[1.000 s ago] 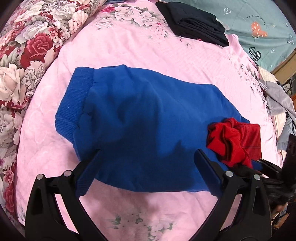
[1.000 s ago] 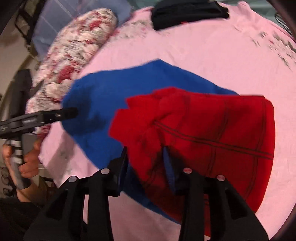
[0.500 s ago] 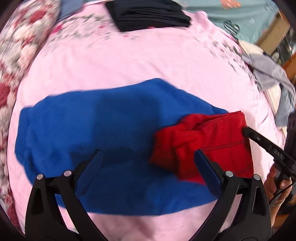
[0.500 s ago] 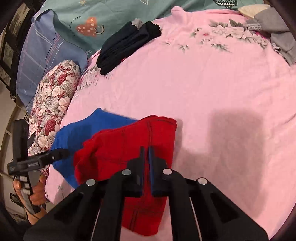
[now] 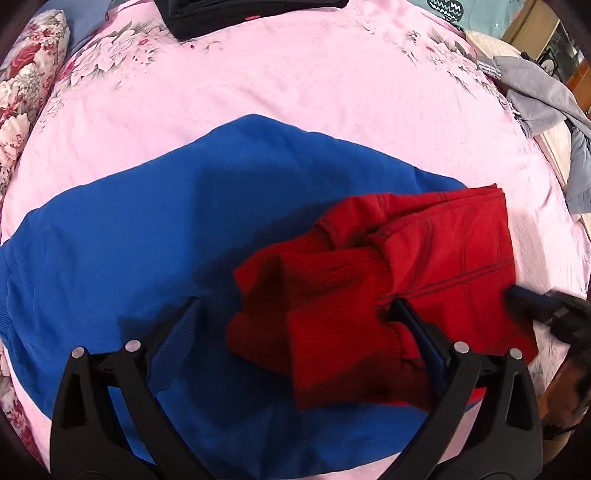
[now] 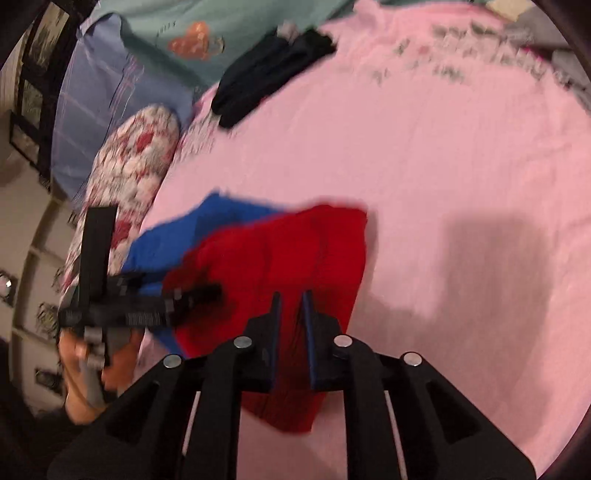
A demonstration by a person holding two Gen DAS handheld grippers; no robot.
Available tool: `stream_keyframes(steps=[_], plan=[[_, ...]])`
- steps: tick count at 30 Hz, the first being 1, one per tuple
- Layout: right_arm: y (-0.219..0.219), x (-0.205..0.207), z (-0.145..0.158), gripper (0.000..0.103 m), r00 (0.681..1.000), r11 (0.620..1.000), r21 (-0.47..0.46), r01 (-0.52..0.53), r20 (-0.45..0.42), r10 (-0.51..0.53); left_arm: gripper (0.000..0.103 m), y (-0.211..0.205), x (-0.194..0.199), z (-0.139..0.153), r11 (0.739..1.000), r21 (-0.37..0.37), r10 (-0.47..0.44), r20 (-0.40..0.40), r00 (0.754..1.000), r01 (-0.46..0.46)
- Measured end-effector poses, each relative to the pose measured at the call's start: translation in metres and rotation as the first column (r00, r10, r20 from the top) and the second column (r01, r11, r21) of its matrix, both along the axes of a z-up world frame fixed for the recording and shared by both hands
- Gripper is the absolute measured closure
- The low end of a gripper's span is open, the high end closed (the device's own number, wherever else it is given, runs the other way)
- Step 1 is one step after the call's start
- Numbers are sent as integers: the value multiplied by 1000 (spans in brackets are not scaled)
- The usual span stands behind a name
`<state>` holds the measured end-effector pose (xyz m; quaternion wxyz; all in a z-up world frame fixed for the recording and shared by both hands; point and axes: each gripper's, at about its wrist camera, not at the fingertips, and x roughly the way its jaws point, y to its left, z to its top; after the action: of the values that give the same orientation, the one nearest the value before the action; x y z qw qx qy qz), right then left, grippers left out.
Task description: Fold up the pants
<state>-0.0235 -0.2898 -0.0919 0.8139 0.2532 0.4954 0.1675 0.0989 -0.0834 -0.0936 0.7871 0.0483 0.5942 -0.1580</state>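
Red pants (image 5: 388,280) lie bunched on the right end of blue pants (image 5: 147,240), which are spread flat on the pink bedsheet (image 5: 295,92). My left gripper (image 5: 295,321) is open wide just above them; the red ribbed cuff sits between its fingers, unpinched. The right gripper's tip (image 5: 532,299) touches the red pants' right edge. In the blurred right wrist view, the right gripper (image 6: 290,306) hovers over the red pants (image 6: 295,251). Its jaws are opening and stand a narrow gap apart, with red cloth showing through and no fold visibly pinched. The blue pants (image 6: 207,225) peek out at left.
A folded black garment stack (image 5: 255,11) lies at the far side of the bed. A floral pillow (image 5: 22,85) borders the left. Grey clothes (image 5: 535,96) are heaped at the right edge. A hand (image 6: 92,354) holds the left gripper (image 6: 177,295).
The left gripper slid from the blue pants' waistband end to over the red pants. The right gripper closed from part open, then parted slightly. The red pants lie more spread out.
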Motion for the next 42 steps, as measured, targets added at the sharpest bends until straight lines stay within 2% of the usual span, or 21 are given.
stream_keyframes(steps=[1, 2, 5, 9, 11, 12, 13, 14, 16, 18, 19, 21, 24, 26, 28, 30, 31, 33, 37, 40, 42], plan=[[3, -2, -12, 90, 999, 1000, -11, -15, -43, 14, 2, -1, -1, -1, 1000, 10, -4, 0, 1000, 4], [2, -5, -14, 91, 1000, 1000, -11, -10, -16, 9, 2, -1, -2, 0, 1000, 11, -3, -1, 1000, 3], [3, -4, -1, 90, 1000, 1000, -31, 7, -19, -7, 2, 6, -6, 10, 999, -26, 25, -8, 1000, -26], [5, 16, 25, 87, 991, 991, -83, 102, 101, -93, 2, 12, -4, 4, 999, -25, 33, -14, 999, -34], [3, 44, 9, 87, 987, 985, -88, 151, 68, -145, 2, 12, -1, -2, 999, -17, 27, 5, 1000, -27], [0, 58, -3, 91, 982, 975, -118, 188, 21, -187, 2, 14, -2, 0, 999, -18, 31, -4, 999, -32], [-3, 66, -14, 90, 973, 969, -102, 225, -27, -229, 2, 20, -6, 7, 997, -65, 42, -10, 999, -43], [-3, 64, -9, 88, 968, 965, -86, 247, -19, -250, 2, 30, -11, 15, 993, -115, 40, -2, 999, -40], [6, 51, 11, 86, 972, 967, -108, 231, 55, -227, 2, 53, -21, 34, 983, -181, 39, 25, 999, -34], [7, 34, 23, 65, 970, 968, -98, 231, 101, -221, 2, 78, -30, 48, 971, -236, 59, 49, 997, -46], [6, 24, 26, 62, 967, 966, -97, 240, 116, -228, 2, 97, -35, 55, 964, -255, 92, 62, 994, -73], [5, 6, 32, 61, 960, 958, -136, 254, 154, -233, 2, 128, -40, 62, 949, -286, 157, 67, 985, -132], [4, -11, 31, 61, 956, 952, -152, 267, 168, -241, 2, 183, -46, 65, 896, -363, 285, 26, 958, -257], [7, -16, 28, 61, 960, 962, -123, 243, 170, -221, 2, 207, -49, 64, 885, -357, 330, 30, 944, -298], [20, -15, 23, 61, 975, 977, -120, 178, 156, -159, 2, 221, -45, 56, 877, -313, 388, 18, 922, -363], [35, -10, 15, 61, 986, 981, -140, 137, 118, -121, 3, 233, -37, 43, 848, -306, 445, -35, 895, -433], [41, -6, 10, 61, 989, 979, -160, 126, 92, -113, 4, 240, -32, 32, 826, -319, 462, -91, 882, -465], [47, -2, 5, 61, 990, 976, -178, 128, 83, -114, 8, 243, -25, 17, 798, -340, 473, -159, 867, -498], [49, -2, 7, 61, 990, 978, -176, 116, 101, -99, 15, 241, -21, 4, 793, -365, 439, -211, 873, -487], [43, -5, 8, 61, 989, 977, -175, 124, 108, -106, 23, 237, -10, 2, 805, -357, 435, -189, 880, -475], [36, -6, 6, 61, 988, 979, -159, 126, 105, -110, 25, 239, -5, 0, 803, -360, 439, -180, 880, -475]])
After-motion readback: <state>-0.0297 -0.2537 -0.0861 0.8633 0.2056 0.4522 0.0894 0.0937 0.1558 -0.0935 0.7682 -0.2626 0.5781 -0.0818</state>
